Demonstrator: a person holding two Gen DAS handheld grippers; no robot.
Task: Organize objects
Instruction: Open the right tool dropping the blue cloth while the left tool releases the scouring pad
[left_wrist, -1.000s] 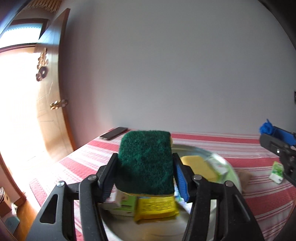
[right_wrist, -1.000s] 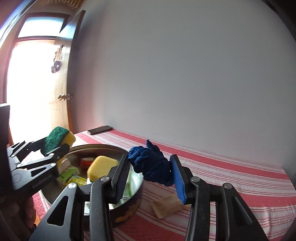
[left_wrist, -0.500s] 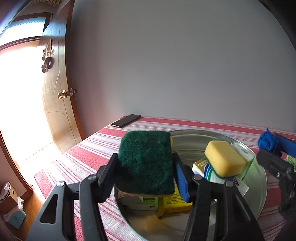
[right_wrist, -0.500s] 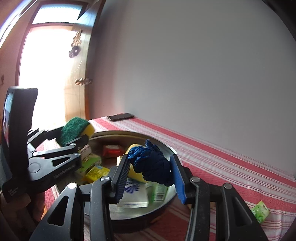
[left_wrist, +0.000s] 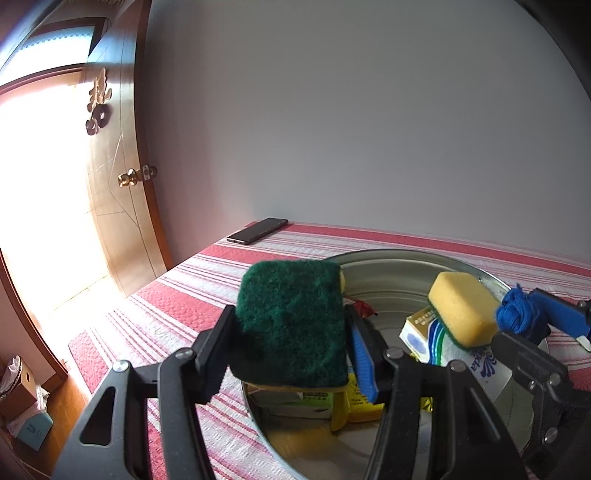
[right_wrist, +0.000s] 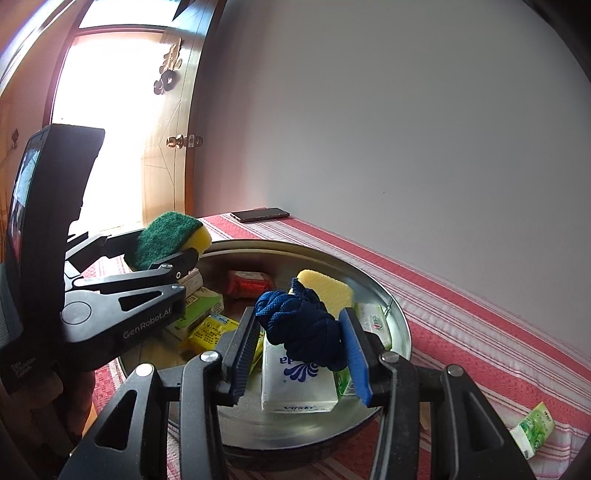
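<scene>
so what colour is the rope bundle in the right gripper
Dark navy blue rope bundle, clearest in the right wrist view.

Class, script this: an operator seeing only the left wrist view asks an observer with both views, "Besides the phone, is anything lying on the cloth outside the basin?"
Observer: Yes, a green packet lies on the striped cloth, right of the basin.
Operator: Over what is the right gripper holding its blue rope?
Observer: Over the white tissue pack inside the basin.
Operator: Any print on my left gripper?
Observer: "GenRobot.AI" along its side.
</scene>
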